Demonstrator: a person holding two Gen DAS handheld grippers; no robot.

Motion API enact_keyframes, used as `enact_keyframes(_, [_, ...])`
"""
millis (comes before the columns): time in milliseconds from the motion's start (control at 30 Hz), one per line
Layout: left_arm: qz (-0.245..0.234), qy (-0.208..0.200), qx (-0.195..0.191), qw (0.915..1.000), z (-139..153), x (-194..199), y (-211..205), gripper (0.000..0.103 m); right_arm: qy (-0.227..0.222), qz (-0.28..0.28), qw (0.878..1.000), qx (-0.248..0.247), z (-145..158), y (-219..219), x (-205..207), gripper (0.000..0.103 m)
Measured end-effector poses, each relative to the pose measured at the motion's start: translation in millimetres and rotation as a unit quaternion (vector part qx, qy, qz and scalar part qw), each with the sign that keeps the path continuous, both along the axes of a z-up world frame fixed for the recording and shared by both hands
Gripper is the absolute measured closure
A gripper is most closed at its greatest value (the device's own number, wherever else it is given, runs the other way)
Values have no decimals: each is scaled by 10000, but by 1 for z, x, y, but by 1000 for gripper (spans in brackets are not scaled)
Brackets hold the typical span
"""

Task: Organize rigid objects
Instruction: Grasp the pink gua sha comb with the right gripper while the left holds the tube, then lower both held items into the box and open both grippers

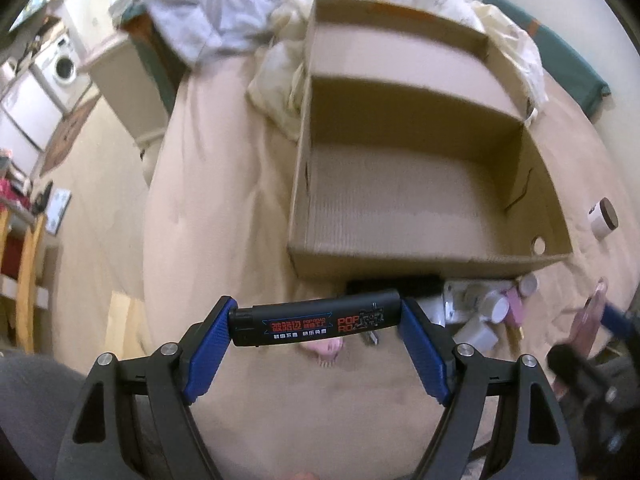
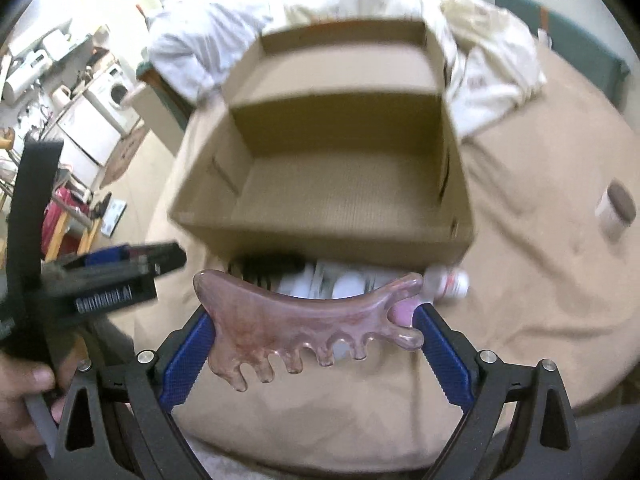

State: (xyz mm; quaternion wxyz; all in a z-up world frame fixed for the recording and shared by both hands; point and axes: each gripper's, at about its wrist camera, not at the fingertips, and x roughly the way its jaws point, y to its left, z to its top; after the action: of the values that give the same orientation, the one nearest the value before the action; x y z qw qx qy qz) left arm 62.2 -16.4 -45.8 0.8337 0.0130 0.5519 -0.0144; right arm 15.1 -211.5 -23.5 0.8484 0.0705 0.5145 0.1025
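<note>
the left gripper (image 1: 316, 322) is clamped end to end on a black lighter (image 1: 316, 320), held level at six o'clock below the cardboard box (image 1: 400, 264). its side reads "pop" and "ro" in red, with red and white chinese characters i cannot make out fully. the right gripper (image 2: 316, 340) grips a translucent pink comb-shaped scraper (image 2: 308, 320) by its two ends, teeth pointing down, also at six o'clock of the box. the box stands open on a tan bedspread (image 2: 540, 300). just under its near wall lie small white bottles (image 1: 492, 308). a white jar with a brown lid (image 1: 604, 218) sits at three o'clock of the box. blurred white lettering shows on the other gripper's body, unreadable.
</note>
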Motion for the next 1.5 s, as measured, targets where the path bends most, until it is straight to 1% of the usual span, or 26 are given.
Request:
enact_keyframes(33, [-15, -37, 15, 10000, 3, 4, -1, 24, -63, -6, 10000, 18, 5, -3, 6, 0])
enact_keyframes(133, [-80, -138, 72, 9998, 10, 18, -7, 24, -207, -21, 9997, 100, 4, -7, 27, 0])
enact_keyframes(200, [-152, -217, 158, 9995, 14, 29, -14, 24, -251, -31, 9996, 133, -5, -5, 43, 0])
enact_keyframes(300, [-289, -322, 286, 9987, 15, 43, -23, 24, -261, -38, 9995, 155, -8, -9, 60, 0])
enact_keyframes(367, [-385, -348, 395, 9979, 12, 56, -31, 24, -245, -29, 9996, 139, -13, -12, 71, 0])
enact_keyframes(467, [-496, -263, 480, 9973, 3, 72, -41, 24, -214, -83, 9997, 67, -24, -12, 91, 0])
enact_keyframes(533, [-592, -206, 546, 9965, -5, 80, -47, 24, -215, -204, 9995, -82, -29, -13, 102, 0])
enact_keyframes(633, [-750, -167, 644, 9950, -19, 88, -56, 24, -101, -242, 9997, 10, -41, -15, 116, 0])
enact_keyframes(833, [-884, 19, 626, 9941, -45, 97, -62, 24, 65, -268, 9995, 119, -62, -16, 124, 0])
enact_keyframes(933, [-886, 68, 659, 9939, -54, 101, -61, 24, 114, -253, 9996, -39, -71, -15, 124, 0])
enact_keyframes(1100, [-846, 140, 644, 9942, -60, 105, -60, 24, 256, -340, 9990, -128, -81, -18, 126, 0])
enact_keyframes(1267, [-870, 102, 770, 9932, -63, 106, -62, 24, 311, -332, 9987, -233, -85, -16, 128, 0])
enact_keyframes(1500, [-879, 97, 770, 9931, -65, 105, -62, 23, 368, -412, 9984, -119, -85, -17, 128, 0])
